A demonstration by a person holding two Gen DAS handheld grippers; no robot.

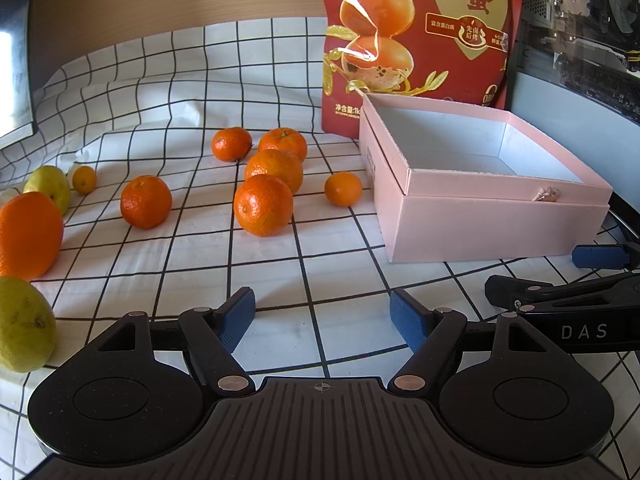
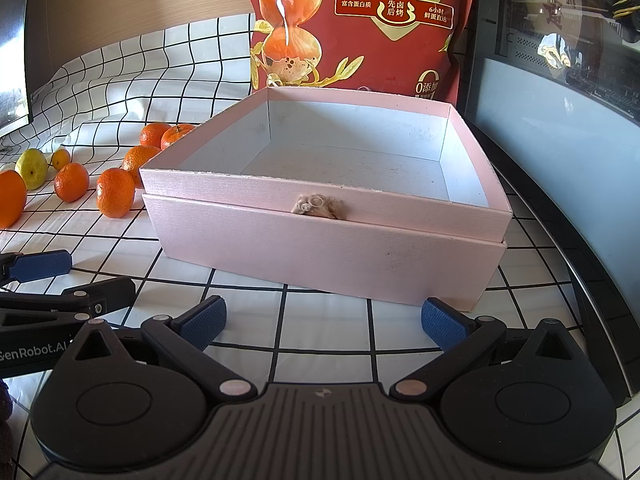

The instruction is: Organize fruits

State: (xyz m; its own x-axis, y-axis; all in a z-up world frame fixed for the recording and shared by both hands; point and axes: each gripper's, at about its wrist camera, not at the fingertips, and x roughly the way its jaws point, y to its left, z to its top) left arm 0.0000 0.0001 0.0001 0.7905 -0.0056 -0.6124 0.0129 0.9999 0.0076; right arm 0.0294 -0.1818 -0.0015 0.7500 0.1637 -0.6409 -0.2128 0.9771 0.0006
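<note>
Several tangerines lie loose on the checked cloth; the nearest tangerine (image 1: 263, 205) sits ahead of my left gripper (image 1: 323, 318), which is open and holds nothing. A large orange (image 1: 26, 234) and two green-yellow fruits (image 1: 22, 322) (image 1: 48, 186) lie at the left. The pink box (image 1: 480, 216) stands to the right, its inside bare. My right gripper (image 2: 324, 320) is open just in front of the pink box (image 2: 320, 248), holding nothing. The tangerines (image 2: 115, 197) show left of the box in the right wrist view.
A red snack bag (image 1: 416, 40) stands behind the box. A dark computer case (image 2: 560, 40) fills the right side. A dark screen edge (image 1: 14, 60) is at the far left. The table edge curves on the right (image 2: 580, 280).
</note>
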